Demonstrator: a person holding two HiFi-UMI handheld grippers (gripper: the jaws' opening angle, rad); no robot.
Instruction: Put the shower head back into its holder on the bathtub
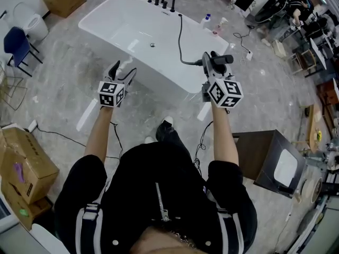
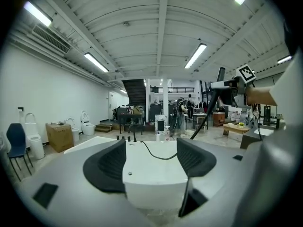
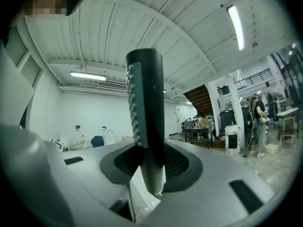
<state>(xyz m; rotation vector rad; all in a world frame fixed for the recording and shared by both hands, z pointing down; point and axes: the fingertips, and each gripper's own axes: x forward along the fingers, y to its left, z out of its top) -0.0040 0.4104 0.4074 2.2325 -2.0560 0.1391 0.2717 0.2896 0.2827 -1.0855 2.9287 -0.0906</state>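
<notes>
Right gripper view: black studded shower head [image 3: 144,108] clamped in right hand-held gripper [image 3: 151,167]; left hand-held gripper [image 2: 150,161] agape.

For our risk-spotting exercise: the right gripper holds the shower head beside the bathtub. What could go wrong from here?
The right gripper clamps the shower head near one end, most of it standing free, so it may pivot or slip. The hose trails over the bathtub rim and could snag or tug on the way to the far-end fittings.

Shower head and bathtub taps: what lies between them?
The head view shows the black hose running from the shower head in the right gripper across the bathtub rim towards the taps.
</notes>
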